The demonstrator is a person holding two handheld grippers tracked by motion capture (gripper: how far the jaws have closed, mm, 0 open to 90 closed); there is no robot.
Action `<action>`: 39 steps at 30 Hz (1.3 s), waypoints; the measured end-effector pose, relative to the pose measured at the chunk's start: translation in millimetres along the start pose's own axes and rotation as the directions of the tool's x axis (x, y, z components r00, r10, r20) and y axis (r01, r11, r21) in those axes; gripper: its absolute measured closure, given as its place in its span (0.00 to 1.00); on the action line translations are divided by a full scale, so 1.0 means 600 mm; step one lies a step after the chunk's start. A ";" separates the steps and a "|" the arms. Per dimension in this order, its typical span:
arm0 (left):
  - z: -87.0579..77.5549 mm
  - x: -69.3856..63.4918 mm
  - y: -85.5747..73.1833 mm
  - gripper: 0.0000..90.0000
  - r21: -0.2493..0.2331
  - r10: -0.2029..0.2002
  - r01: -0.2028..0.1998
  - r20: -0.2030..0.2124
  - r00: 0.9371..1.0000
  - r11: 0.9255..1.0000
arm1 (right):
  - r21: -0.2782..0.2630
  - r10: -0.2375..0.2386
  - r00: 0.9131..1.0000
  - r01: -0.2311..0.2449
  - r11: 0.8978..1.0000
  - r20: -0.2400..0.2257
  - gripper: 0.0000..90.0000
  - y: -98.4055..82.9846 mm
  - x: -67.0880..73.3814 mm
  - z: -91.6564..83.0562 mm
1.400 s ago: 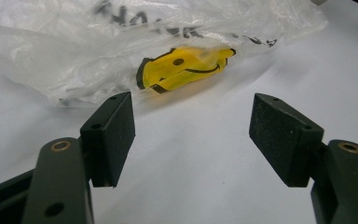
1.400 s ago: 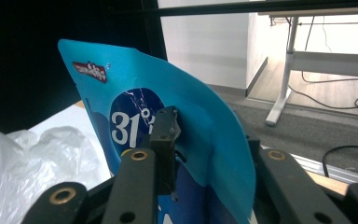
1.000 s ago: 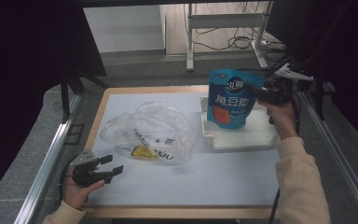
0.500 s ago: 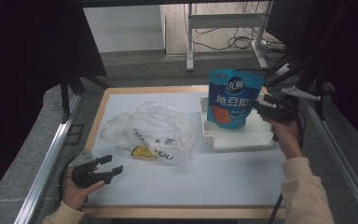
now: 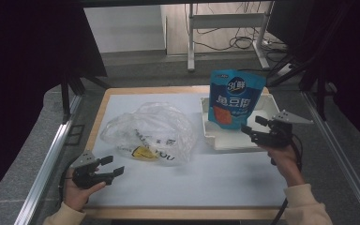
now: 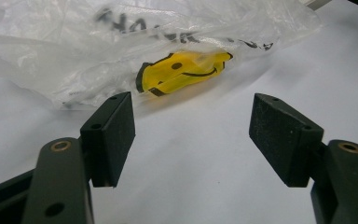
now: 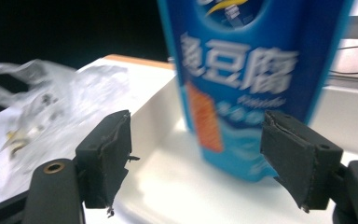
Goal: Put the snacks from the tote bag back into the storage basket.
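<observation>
Near desk's right edge, wide-open right hand-held gripper [image 5: 258, 131] facing upright blue pouch [image 5: 235, 97] in white tray [image 5: 211, 131]; clumsy nudge could topple it.

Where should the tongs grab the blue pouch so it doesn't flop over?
Probably near the top of the blue pouch, pinching front and back. It stands upright in the white tray, flat and wide, with its top clear. The open right tongs already face it from the near side.
</observation>
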State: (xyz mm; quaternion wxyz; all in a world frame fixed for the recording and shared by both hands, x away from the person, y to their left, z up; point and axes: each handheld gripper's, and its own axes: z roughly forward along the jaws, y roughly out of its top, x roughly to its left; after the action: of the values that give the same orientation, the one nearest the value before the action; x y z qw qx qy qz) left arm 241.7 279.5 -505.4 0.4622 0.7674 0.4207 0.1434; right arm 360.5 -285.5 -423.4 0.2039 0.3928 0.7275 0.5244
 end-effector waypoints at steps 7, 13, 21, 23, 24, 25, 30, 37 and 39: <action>0.001 -0.002 -0.001 0.35 0.005 0.006 -0.006 -0.006 1.000 1.000 | 0.031 -0.021 0.996 0.023 0.999 -0.081 0.28 -0.045 0.054 0.005; 0.002 -0.005 -0.003 0.35 0.010 0.006 -0.006 -0.013 1.000 1.000 | 0.046 -0.028 0.986 0.036 0.998 -0.165 0.28 -0.088 0.097 0.018; 0.013 -0.010 -0.008 0.34 0.038 0.025 -0.024 -0.016 1.000 0.999 | 0.111 -0.133 0.972 0.156 0.982 -0.191 0.28 -0.125 0.144 0.041; 0.015 -0.010 -0.008 0.34 0.041 0.028 -0.027 -0.016 0.999 0.999 | 0.118 -0.133 0.971 0.158 0.980 -0.199 0.28 -0.131 0.147 0.044; 0.015 -0.010 -0.008 0.34 0.041 0.028 -0.027 -0.017 0.999 0.999 | 0.120 -0.132 0.971 0.158 0.980 -0.198 0.28 -0.132 0.147 0.045; 0.015 -0.010 -0.008 0.34 0.042 0.029 -0.028 -0.018 0.999 0.999 | 0.118 -0.127 0.972 0.152 0.981 -0.198 0.28 -0.131 0.146 0.045; 0.013 -0.008 -0.008 0.34 0.037 0.024 -0.024 -0.022 0.999 0.999 | 0.108 -0.115 0.973 0.139 0.984 -0.201 0.28 -0.131 0.143 0.042; 0.020 -0.011 -0.010 0.33 0.057 0.048 -0.046 -0.033 0.998 0.997 | 0.117 -0.141 0.967 0.169 0.979 -0.212 0.27 -0.138 0.145 0.047; 0.024 -0.012 -0.012 0.31 0.059 0.058 -0.056 -0.043 0.997 0.997 | 0.123 -0.141 0.965 0.171 0.978 -0.219 0.26 -0.142 0.145 0.051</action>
State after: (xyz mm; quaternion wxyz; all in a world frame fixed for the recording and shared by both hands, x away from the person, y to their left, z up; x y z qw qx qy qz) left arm 242.4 267.0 -517.6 0.4259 0.7887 0.4129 0.1615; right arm 298.5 -210.8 -503.4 0.1386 0.2904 0.8088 0.4922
